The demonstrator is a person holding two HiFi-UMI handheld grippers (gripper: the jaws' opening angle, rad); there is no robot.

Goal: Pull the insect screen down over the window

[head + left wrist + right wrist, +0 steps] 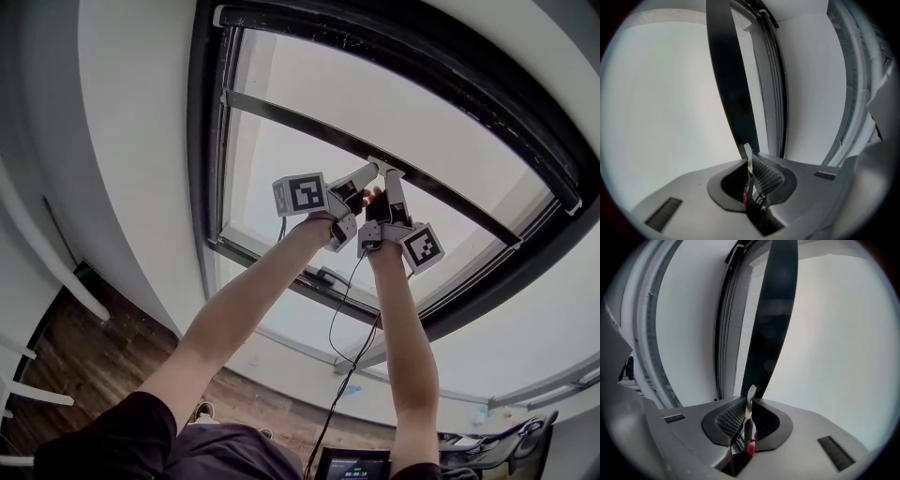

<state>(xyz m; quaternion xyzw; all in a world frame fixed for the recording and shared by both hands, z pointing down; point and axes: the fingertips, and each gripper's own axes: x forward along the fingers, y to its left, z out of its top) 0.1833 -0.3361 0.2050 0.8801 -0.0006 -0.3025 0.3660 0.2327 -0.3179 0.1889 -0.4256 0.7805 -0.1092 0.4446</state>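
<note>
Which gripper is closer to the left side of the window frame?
Left. The left gripper clamps the screen's pull tab from the side facing the window frame's left side; the right gripper clamps the same tab from the far side.

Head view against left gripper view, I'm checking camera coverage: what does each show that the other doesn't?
Only the head view: both forearms, the right gripper and the wooden floor. Only the left gripper view: the left gripper with its ribbed pad pressed on the pale pull tab, and the screen mesh. Both: the dark pull bar and the bright window glass.
</note>
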